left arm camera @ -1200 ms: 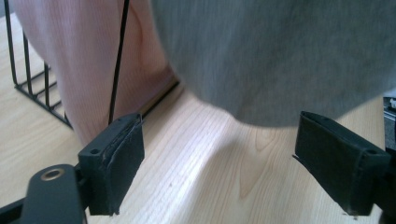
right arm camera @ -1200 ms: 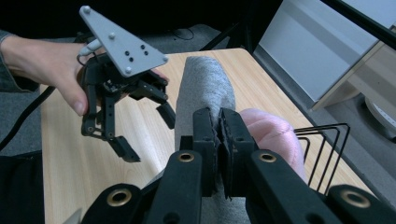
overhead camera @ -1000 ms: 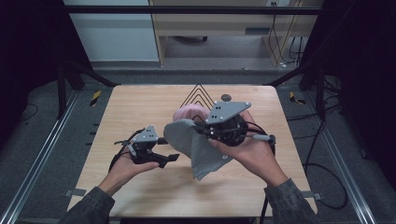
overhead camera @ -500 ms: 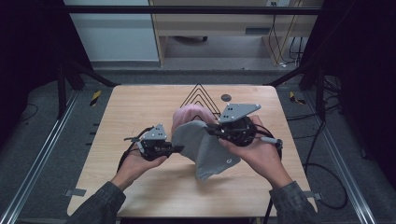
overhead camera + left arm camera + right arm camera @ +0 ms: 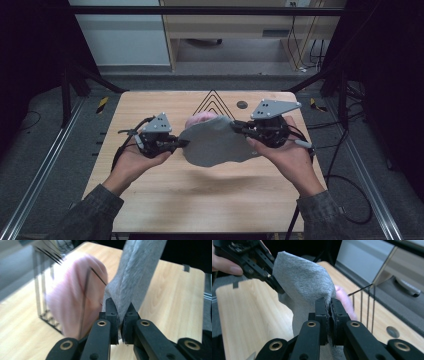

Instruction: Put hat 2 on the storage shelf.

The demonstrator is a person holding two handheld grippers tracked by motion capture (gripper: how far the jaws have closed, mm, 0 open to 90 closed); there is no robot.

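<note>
The grey cloth (image 5: 216, 145) is suspended above the centre of the worktop (image 5: 200, 195), stretched between both tools. The left gripper (image 5: 181, 143) has just clamped its jaws on the cloth's left edge. The right gripper (image 5: 236, 126) has its jaws clenched on the cloth's right edge. A pink cloth (image 5: 200, 119) lies on the worktop just beyond the grey one, partly covering the black triangle marking (image 5: 212, 100).
</note>
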